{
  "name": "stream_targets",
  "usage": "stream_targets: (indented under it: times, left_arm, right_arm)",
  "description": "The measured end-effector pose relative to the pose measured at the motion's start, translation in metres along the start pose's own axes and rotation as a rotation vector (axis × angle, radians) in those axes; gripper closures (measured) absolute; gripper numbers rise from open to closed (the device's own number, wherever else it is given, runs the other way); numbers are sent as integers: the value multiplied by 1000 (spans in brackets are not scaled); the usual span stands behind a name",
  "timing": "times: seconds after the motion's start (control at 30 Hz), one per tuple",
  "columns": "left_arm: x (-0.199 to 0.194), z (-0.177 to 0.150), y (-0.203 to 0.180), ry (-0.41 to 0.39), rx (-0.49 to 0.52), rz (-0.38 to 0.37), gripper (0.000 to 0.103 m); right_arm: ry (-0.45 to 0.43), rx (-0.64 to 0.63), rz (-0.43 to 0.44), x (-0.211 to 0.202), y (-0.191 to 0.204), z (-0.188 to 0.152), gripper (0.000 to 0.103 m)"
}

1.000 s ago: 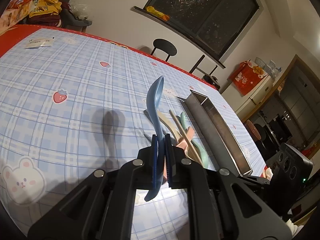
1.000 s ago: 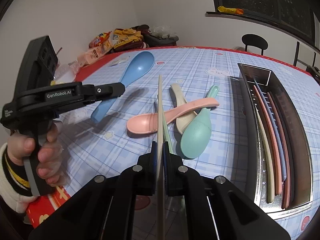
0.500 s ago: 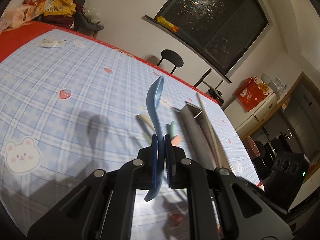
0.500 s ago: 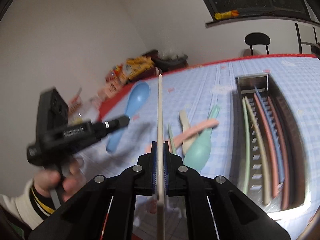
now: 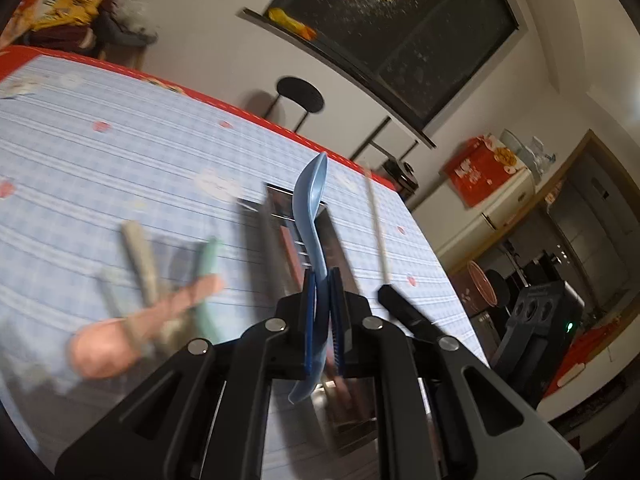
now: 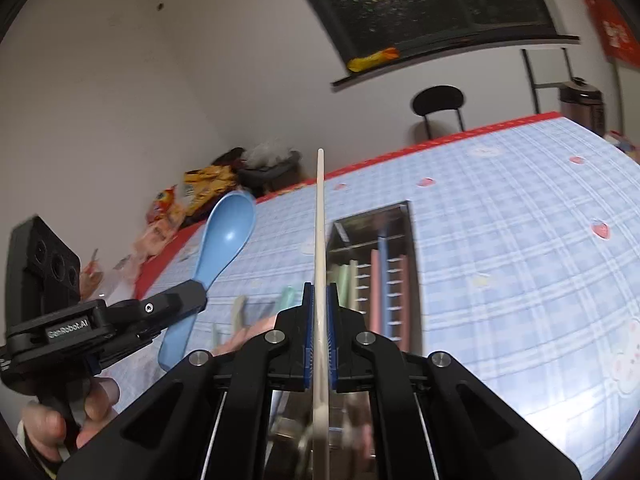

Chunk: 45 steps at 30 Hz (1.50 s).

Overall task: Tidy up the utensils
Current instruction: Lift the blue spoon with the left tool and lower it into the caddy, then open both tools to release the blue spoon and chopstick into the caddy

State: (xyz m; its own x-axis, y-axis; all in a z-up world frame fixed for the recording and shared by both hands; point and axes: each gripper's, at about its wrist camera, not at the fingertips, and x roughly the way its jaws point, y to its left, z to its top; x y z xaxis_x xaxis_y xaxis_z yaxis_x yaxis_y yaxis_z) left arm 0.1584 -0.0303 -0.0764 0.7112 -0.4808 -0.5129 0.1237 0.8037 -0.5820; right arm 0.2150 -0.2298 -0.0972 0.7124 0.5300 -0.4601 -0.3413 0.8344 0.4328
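My left gripper (image 5: 322, 280) is shut on a blue spoon (image 5: 310, 204), bowl up, held over the near end of the steel tray (image 5: 276, 204). It also shows in the right wrist view (image 6: 188, 300) with the blue spoon (image 6: 226, 240). My right gripper (image 6: 319, 296) is shut on a cream chopstick (image 6: 320, 220), raised above the steel tray (image 6: 408, 256). The chopstick shows in the left wrist view (image 5: 378, 224). Several coloured chopsticks (image 6: 378, 280) lie in the tray. A pink spoon (image 5: 120, 340), a green spoon (image 5: 206, 280) and a beige spoon (image 5: 140, 260) lie blurred on the table at the left.
The table has a blue checked cloth (image 6: 520, 260) with a red border. Snack bags (image 6: 204, 188) sit at the far corner. A black chair (image 6: 438, 104) stands behind the table. A red box (image 5: 480, 168) sits on a fridge to the right.
Both grippers have lifted and swung right, over the steel tray, each keeping its utensil. The loose spoons have slid to the left of the left wrist view.
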Motion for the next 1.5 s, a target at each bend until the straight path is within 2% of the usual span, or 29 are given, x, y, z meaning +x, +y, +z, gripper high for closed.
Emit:
stream_targets:
  times: [0.13,0.27,0.47,0.57,0.67,0.7,0.77,0.87,0.9,0.97,1.0,1.03,1.07,1.1,1.13,1.2,1.33,1.5]
  left_arm:
    - [31,-1,-13,30,-5,-17,92]
    - [56,-1,-7,58,-67,-19,94]
    - [76,-1,-4,81,-60,22,95]
    - [73,2,-5,58,-32,40,95]
    - [65,7,-1,37,-27,64,89]
    - [62,9,2,30,-28,74,83]
    - [57,11,5,20,-26,86,79]
    - [47,14,10,4,-9,112,69]
    - [43,14,11,-1,-4,118,63]
    - [34,15,14,-15,13,134,54]
    - [29,16,15,-22,23,141,46]
    - [25,16,16,-28,30,147,37]
    - [20,17,17,-36,39,156,30]
    - [13,18,18,-50,50,176,17]
    - [6,19,20,-63,57,195,10]
    - [-7,18,25,-78,78,219,8]
    - [-30,15,39,-72,132,304,6]
    - [-62,2,72,-58,164,382,6]
  right_arm:
    - [46,45,-24,13,-13,-3,97]
    - [68,91,-55,19,-27,-4,97]
    - [100,96,-97,24,-33,-9,97]
    - [108,88,-106,25,-30,-10,97]
    - [118,86,-114,27,-30,-10,95]
    - [123,85,-112,28,-29,-10,94]
    - [121,82,-106,27,-27,-10,94]
    - [111,76,-104,24,-26,-10,80]
    - [108,75,-105,24,-25,-9,72]
    - [102,77,-94,22,-24,-9,64]
    - [98,73,-84,21,-23,-9,55]
    - [93,67,-80,19,-20,-8,38]
    - [82,54,-95,17,-17,-8,29]
    - [69,40,-109,15,-14,-7,19]
    - [59,29,-112,13,-11,-6,14]
    - [52,13,-103,11,-5,-6,6]
    - [68,-17,-82,13,8,-9,6]
    - [52,-150,-18,11,37,-17,6]
